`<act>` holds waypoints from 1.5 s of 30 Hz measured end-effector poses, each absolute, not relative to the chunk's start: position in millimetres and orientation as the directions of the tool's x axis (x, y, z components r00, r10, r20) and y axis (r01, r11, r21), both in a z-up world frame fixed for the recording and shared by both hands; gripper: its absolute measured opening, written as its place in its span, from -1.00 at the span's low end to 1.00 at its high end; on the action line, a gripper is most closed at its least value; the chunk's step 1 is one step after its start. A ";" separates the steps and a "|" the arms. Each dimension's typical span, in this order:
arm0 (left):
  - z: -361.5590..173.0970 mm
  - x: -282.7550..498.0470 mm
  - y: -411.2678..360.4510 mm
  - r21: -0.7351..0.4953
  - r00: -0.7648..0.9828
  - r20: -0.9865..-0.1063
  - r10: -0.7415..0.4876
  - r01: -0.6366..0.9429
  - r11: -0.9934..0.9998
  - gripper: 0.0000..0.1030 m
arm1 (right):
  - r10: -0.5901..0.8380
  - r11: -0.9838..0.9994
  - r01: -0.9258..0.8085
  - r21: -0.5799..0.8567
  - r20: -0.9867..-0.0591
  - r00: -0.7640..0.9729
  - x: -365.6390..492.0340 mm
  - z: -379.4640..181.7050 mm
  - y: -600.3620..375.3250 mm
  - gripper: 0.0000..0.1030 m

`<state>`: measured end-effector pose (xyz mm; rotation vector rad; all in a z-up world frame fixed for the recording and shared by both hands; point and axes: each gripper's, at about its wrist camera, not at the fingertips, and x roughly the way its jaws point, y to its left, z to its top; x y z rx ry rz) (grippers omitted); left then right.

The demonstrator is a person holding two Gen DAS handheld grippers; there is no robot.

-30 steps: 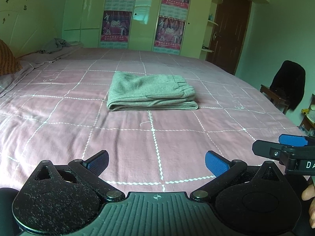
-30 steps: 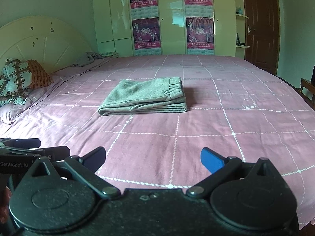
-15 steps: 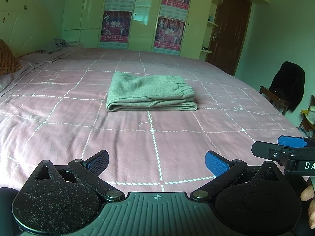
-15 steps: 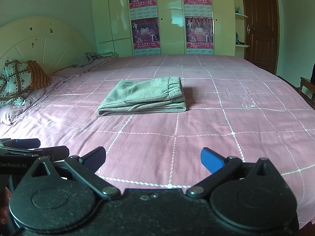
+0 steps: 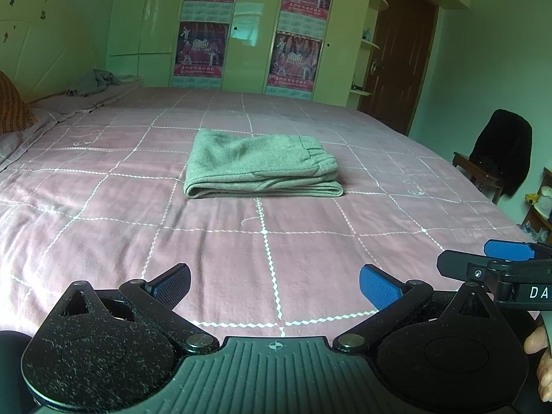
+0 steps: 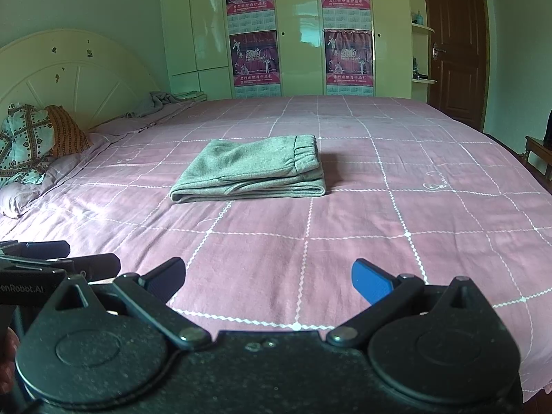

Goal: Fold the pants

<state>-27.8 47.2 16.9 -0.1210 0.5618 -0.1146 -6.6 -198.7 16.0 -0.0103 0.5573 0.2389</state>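
Pants, in the left wrist view, lie as a flat grey bundle on the bed, toward 12 o'clock from the left hand-held gripper and well apart from it. The long axis of the bundle runs from 9 to 3 o'clock, with the gathered waistband at the 3 o'clock end, the rounded fold at the 9 o'clock end, and the stacked layer edges facing the camera. This hand-held gripper is spread wide and holds nothing; over the past second almost nothing has shifted apart from a slight drift of the view, and the bundle has kept its shape and place. At 3 o'clock the right hand-held gripper pokes into view beside it. In the right wrist view the pants sit toward 11 o'clock, again lying crosswise with the waistband to the right, well clear of the right hand-held gripper, whose fingers are likewise spread and empty. A pillow rests at 9 o'clock by the headboard. With both tools idle and back from a tidy bundle, the folding looks finished, or nearly so.
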 end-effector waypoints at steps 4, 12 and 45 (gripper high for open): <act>16.5 -28.9 47.1 -0.145 0.840 -0.524 -0.141 0.076 0.987 1.00 | 0.221 0.972 -0.227 0.054 -0.526 0.821 -6.7 16.0 -198.8 1.00; 16.6 -29.6 46.8 -0.144 0.836 -0.527 -0.151 0.087 0.986 1.00 | 0.220 0.973 -0.226 0.053 -0.525 0.822 -6.8 16.1 -199.1 1.00; 18.4 -30.7 48.0 -0.125 0.852 -0.505 -0.139 0.087 0.988 1.00 | 0.217 0.974 -0.222 0.054 -0.521 0.826 -7.3 16.3 -199.9 1.00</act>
